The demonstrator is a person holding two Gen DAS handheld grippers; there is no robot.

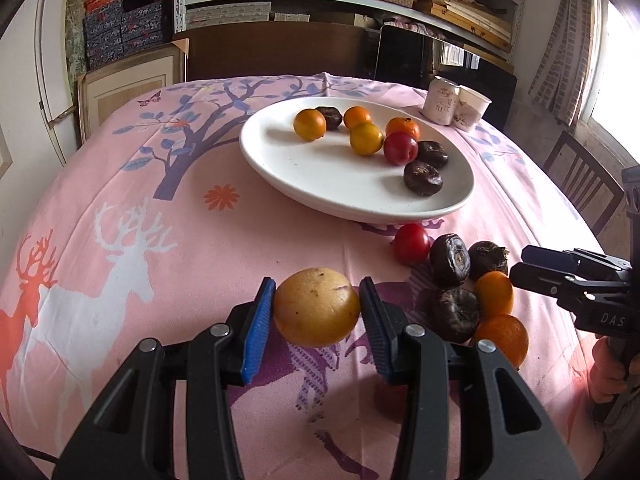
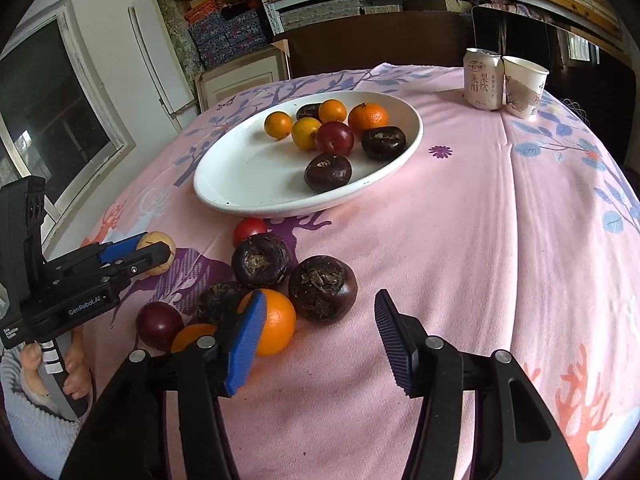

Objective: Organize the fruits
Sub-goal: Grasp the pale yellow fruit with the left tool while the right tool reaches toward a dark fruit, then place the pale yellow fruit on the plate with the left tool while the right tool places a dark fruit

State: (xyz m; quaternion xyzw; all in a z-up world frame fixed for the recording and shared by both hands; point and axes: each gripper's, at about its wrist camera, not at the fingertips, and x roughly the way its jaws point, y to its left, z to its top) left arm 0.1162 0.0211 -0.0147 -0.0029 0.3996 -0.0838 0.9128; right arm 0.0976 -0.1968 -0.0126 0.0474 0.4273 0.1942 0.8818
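My left gripper [image 1: 317, 310] is shut on a yellow-brown round fruit [image 1: 316, 307] and holds it near the table's front; it also shows in the right wrist view [image 2: 156, 258]. A white plate [image 1: 296, 172] holds several oranges, a red plum [image 1: 400, 148] and dark water chestnuts. Loose fruit lies in front of the plate: a red plum [image 1: 412, 243], dark chestnuts [image 1: 450, 260] and oranges [image 1: 494, 294]. My right gripper [image 2: 320, 336] is open and empty, next to an orange [image 2: 276, 322] and a chestnut [image 2: 322, 288].
A pink patterned cloth [image 1: 160, 240] covers the table. A drink can [image 2: 482, 78] and a paper cup [image 2: 522, 86] stand at the far right edge. A wooden chair [image 1: 580, 176] stands to the right. Shelves with boxes line the back wall.
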